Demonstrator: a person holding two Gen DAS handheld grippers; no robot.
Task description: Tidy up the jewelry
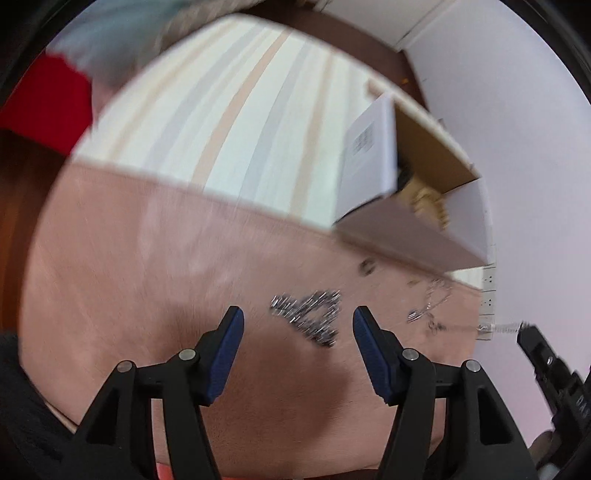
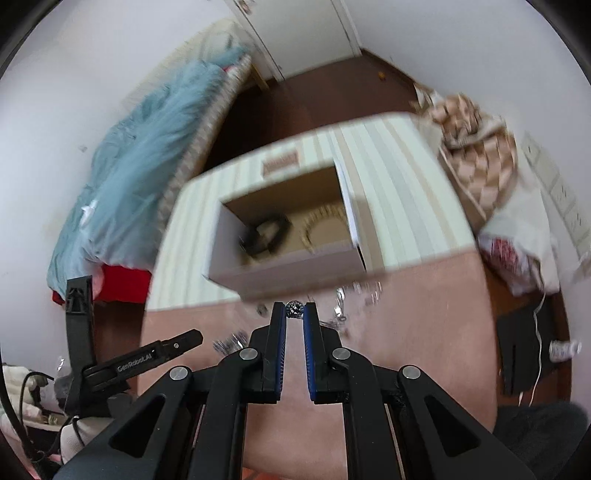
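The left tool (image 1: 298, 325) hangs open directly above the silver chain (image 1: 308, 312), while the right tool (image 2: 294, 312) pinches a small sparkly bead (image 2: 294, 308) short of the box (image 2: 284, 236).

1. The walls (image 2: 55, 110) are plain white, lit evenly.
2. A white door (image 2: 295, 33) stands at the far end, above a dark brown floor (image 2: 295, 107).
3. A bed along the left wall carries a light blue blanket (image 2: 140, 166) and something red (image 2: 125, 280) at its near end.
4. A pink cloth (image 1: 147, 295) and a striped cloth (image 1: 221, 110) cover the work surface.
5. Wall sockets (image 2: 565, 206), somewhat blurred, sit on the right wall.
6. A checked brown and cream fabric (image 2: 476, 140) lies in the right corner.
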